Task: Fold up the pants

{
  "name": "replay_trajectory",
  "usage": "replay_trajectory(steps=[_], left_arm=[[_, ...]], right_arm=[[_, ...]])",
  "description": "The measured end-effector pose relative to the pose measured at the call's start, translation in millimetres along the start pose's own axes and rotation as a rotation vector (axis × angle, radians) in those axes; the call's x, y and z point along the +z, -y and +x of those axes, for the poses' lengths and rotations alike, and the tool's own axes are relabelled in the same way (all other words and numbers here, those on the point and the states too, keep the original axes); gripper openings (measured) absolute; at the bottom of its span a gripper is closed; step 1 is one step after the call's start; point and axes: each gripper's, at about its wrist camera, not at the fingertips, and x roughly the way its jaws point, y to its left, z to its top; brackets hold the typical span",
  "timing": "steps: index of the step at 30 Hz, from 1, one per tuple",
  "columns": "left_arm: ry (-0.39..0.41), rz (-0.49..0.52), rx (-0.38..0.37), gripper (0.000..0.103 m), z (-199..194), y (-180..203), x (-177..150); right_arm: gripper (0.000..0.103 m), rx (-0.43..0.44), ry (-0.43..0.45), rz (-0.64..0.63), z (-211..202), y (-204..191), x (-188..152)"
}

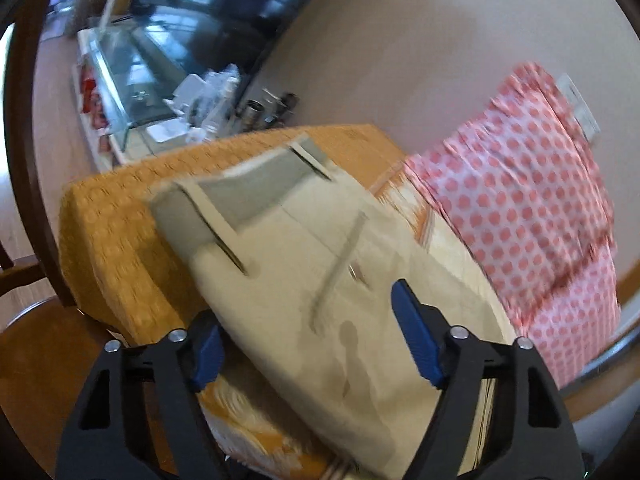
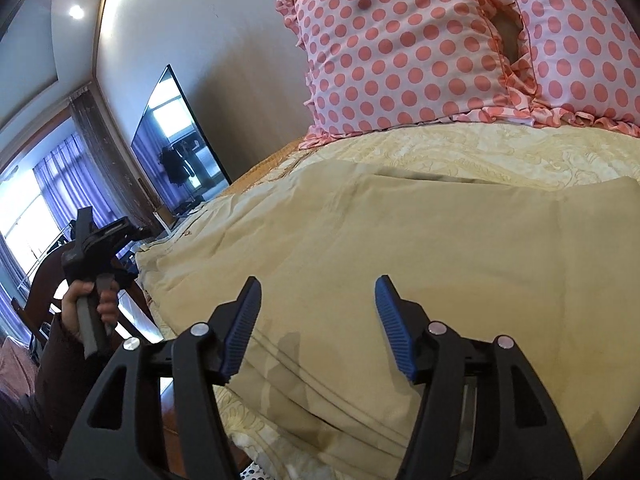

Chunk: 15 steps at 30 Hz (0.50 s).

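The left wrist view is motion-smeared: small clutter on the white glass-fronted cabinet (image 1: 120, 92) at ten o'clock is unreadable. The beige cotton pants (image 2: 420, 248) run off-frame (five o'clock).

**Room to move around the bed**

Your left gripper (image 1: 306, 332) has its jaws spread over the pants (image 1: 320, 280), with the cloth lying between the blue pads; nothing else sits between them. To its right, the polka-dot pillow (image 1: 532, 208) rises close beside the pants and blocks that side. The far end of the mattress (image 1: 120, 232) is bare beyond the waistband.

Your right gripper (image 2: 318, 320) hangs with jaws apart above the pants (image 2: 400, 248), which lie flat with open air over them. Ahead, two pillows (image 2: 400, 52) stand along the wall. To the left, past the bed edge, the other gripper in your hand (image 2: 90, 296) hangs near a television (image 2: 176, 140).
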Motion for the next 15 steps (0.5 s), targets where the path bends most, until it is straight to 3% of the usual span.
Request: replay_trajectory(steps=[2,3,6,8,11,15], left_arm=[[-0.011,-0.020,0.047,0.044,9,-4,6],[-0.026,-0.018,0.095,0.018,15,-4,5],[0.004,0.088,0.149,0.007,11,13,2],[0.047,0.199,0.161,0.006,-3,43,1],[0.101,0.359,0.091,0.005,-31,105,-5],[0.129,0.628,-0.073,0.005,-69,212,-49]], right_arm=[[0.063,0.005,0.013,0.002,-5,2,-1],[0.063,0.009,0.020,0.005,-7,3,-1],[0.063,0.019,0.039,0.020,-15,8,-3],[0.063,0.021,0.066,0.028,-26,13,-3],[0.063,0.014,0.120,0.048,-45,24,-2],[0.064,-0.035,0.210,0.097,-81,47,-2]])
